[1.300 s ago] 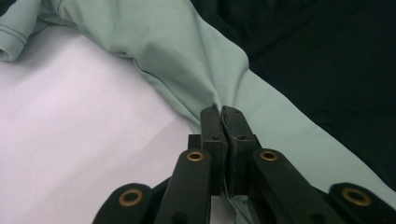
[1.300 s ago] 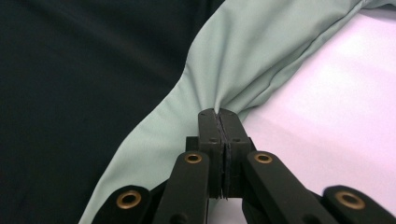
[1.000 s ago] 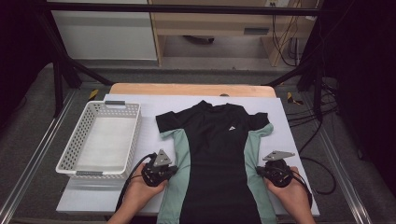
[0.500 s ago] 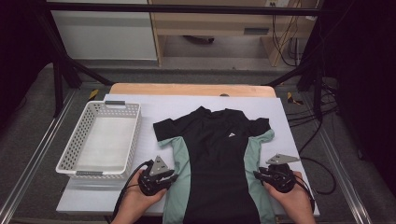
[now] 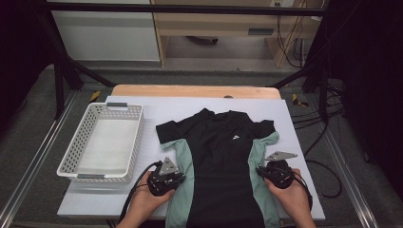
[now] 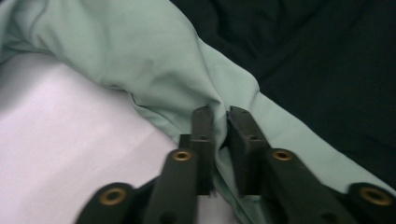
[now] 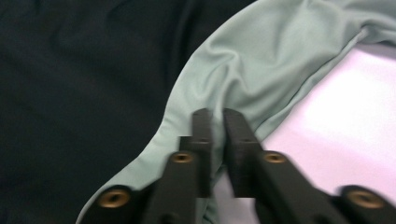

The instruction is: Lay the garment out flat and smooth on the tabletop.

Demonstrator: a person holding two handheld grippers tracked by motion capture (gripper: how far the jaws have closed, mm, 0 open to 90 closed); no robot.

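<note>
Both grippers have crept along the shirt [image 5: 223,166] toward its hem, jaws reopening and just closing again. Left gripper [image 6: 219,114] and right gripper [image 7: 216,114] each pinch a green side panel. Thin fabric could slip out when lifted.

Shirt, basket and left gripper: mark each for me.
shirt [image 5: 223,156], high view, black chest panel.
basket [image 5: 134,137], high view, right-hand wall.
left gripper [image 6: 219,122], left gripper view, between jaw tips pinching the shirt's green edge.

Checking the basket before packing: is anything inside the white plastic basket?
No, the white perforated plastic basket shows a bare floor in the high view.
</note>
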